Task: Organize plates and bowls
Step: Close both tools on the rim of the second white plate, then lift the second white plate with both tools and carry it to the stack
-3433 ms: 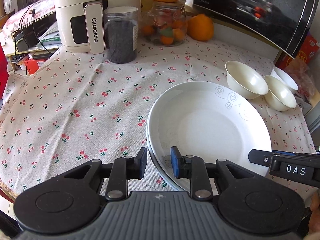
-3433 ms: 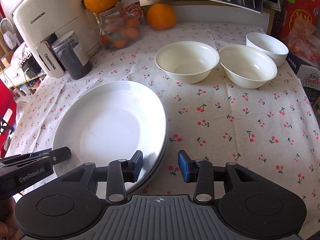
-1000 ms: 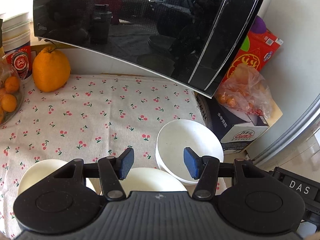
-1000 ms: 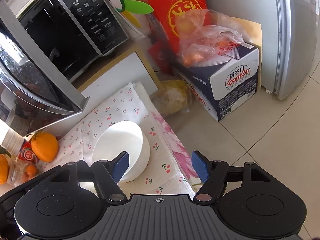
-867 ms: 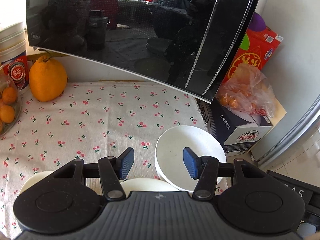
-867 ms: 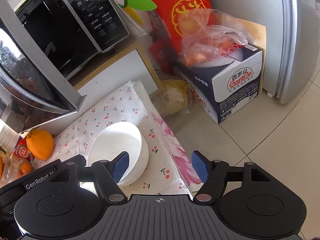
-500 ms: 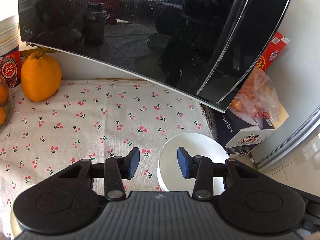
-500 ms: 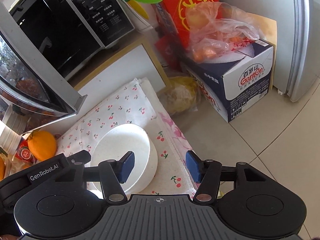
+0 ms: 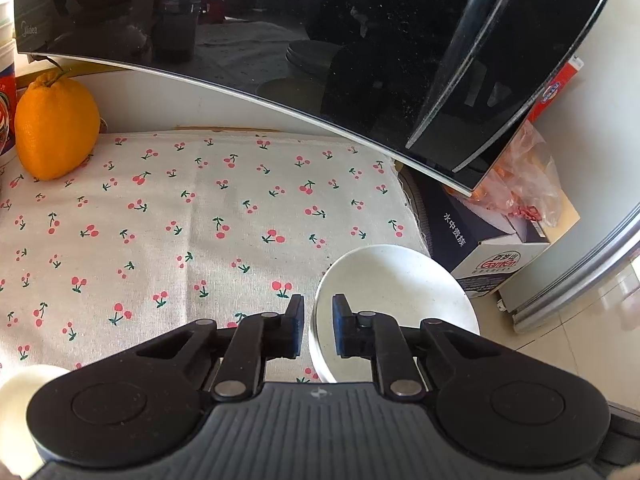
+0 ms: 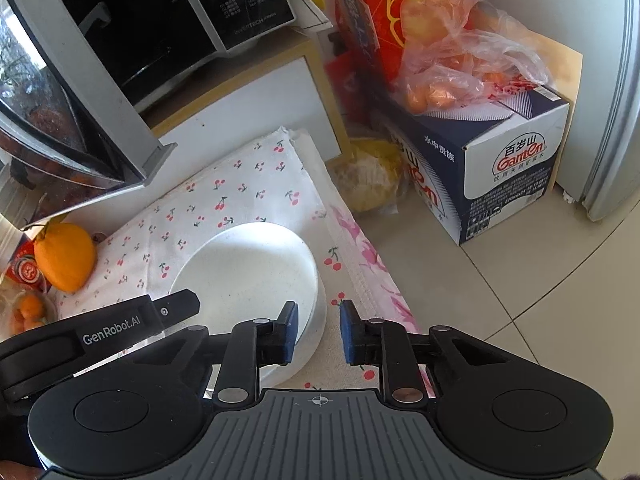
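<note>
A white bowl stands near the right edge of the cherry-print tablecloth. My left gripper straddles its left rim, one finger outside and one inside, with a narrow gap showing. In the right wrist view the same bowl lies under my right gripper, which straddles its right rim with jaws partly closed; the rim runs between the pads. The left gripper's body shows at the left. Part of another white bowl shows at the lower left.
A black microwave overhangs the back of the table. A large orange fruit sits at the back left. Past the table's right edge stand a Ganten box, a bag of oranges and a red box.
Both grippers have narrowed around the bowl's opposite rims. The left view has shifted forward, so the bowl sits closer under the fingers.
</note>
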